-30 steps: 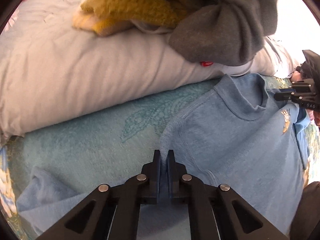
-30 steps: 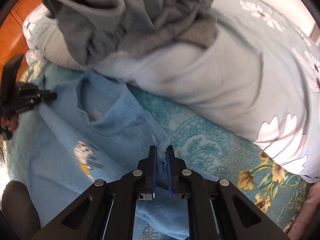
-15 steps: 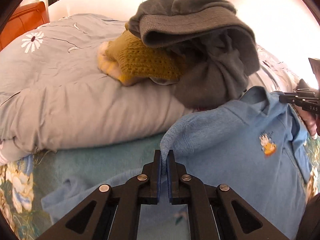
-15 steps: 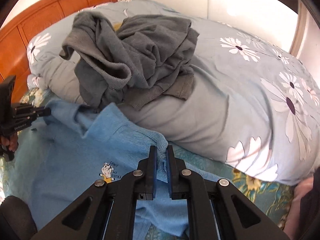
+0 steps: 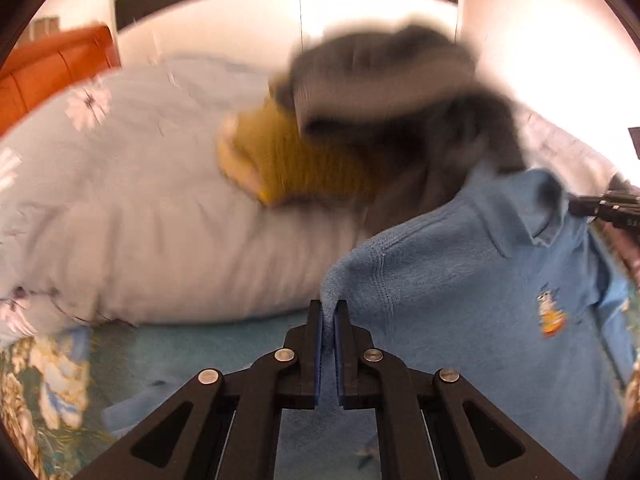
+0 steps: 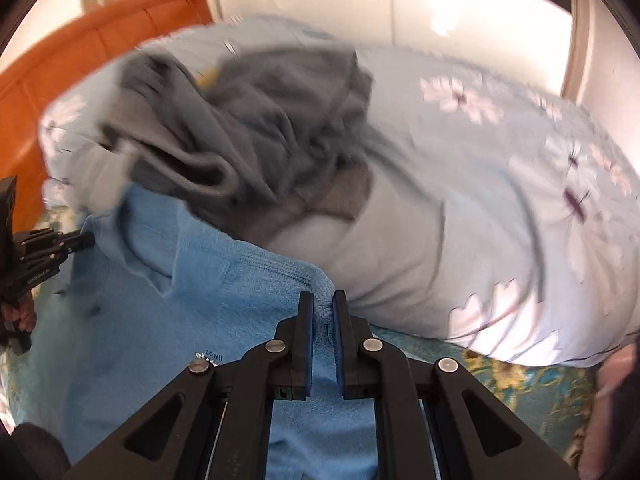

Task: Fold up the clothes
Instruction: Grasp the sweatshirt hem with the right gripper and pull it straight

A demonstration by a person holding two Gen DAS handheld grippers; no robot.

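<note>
— Both grippers pinching that blue sweater (image 5: 460,280)?
— Yes; left gripper (image 5: 328,312) and right gripper (image 6: 323,304) each clamp a shoulder, sweater hanging between them before the pillow (image 6: 460,200)

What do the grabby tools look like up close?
Both are alike. The left tool and right tool are matte black, each with two flat straight fingers lined with blue pads. Angled black link bars with round silver rivets fan out behind them. No cables or sleeves show.

Bright daylight, blown-out glare on the far wall, heavy motion blur beyond the sharp foreground, dark fisheye-curved corners
</note>
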